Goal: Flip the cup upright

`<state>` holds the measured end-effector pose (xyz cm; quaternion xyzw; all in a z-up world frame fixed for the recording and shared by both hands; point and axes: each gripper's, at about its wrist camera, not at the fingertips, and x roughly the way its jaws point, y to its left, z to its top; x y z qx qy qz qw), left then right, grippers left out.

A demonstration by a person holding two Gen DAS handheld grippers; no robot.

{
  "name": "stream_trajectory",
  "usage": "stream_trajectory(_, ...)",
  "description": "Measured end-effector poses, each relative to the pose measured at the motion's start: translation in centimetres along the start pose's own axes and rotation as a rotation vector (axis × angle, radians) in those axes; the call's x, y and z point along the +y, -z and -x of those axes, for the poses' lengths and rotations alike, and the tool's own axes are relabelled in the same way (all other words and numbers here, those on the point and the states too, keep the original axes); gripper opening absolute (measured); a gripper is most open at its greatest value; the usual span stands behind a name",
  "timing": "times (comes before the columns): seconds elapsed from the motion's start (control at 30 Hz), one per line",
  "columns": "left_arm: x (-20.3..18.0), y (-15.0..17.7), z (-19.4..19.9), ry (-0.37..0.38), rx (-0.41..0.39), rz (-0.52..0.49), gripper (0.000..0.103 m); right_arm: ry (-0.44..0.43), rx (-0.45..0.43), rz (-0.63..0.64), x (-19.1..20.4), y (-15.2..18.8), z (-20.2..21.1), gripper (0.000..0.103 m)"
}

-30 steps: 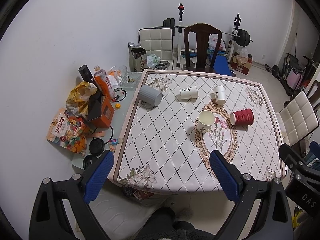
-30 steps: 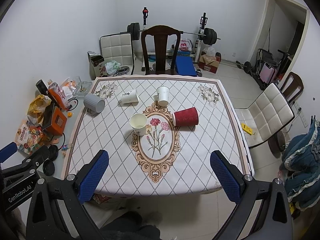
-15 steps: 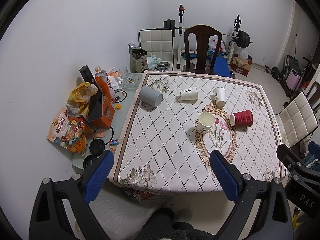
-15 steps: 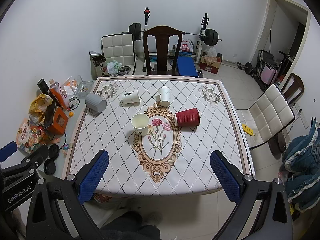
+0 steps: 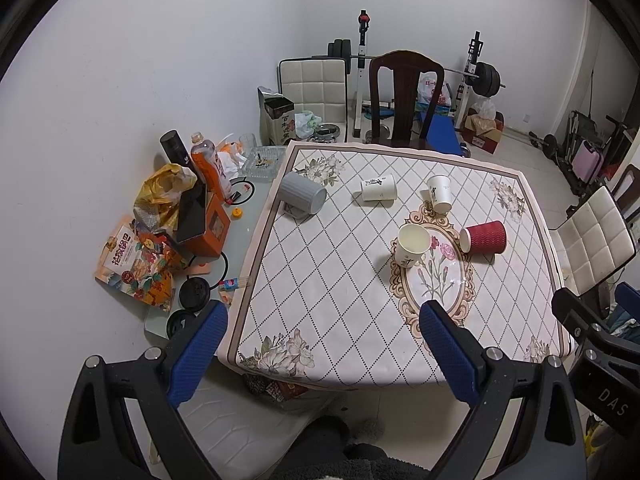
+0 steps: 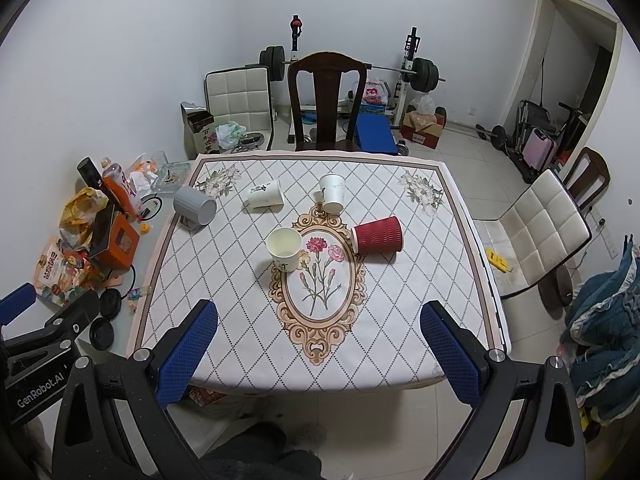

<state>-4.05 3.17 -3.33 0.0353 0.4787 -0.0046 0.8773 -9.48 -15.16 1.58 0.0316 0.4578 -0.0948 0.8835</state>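
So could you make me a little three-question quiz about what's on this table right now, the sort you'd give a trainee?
1. True or false: the red cup is standing upright on the table.
2. How many cups in all are on the tablecloth?
3. Multiple choice: the left tool and right tool are A) both open and empty, B) both shut on cups, C) one open, one shut.

Key
1. False: it lies on its side, as do the grey cup and the far white cup.
2. Five: those three, the near cream cup standing mouth up, and the back white cup, also mouth up.
3. A
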Motion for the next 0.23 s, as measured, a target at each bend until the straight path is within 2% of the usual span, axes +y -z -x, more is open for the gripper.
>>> stream_trajectory(0.23,0.26,-0.09,0.41,-0.003,-0.008,0.005,0.098,0.0,-0.001,0.002,0.0,-0.05,0.03,0.102)
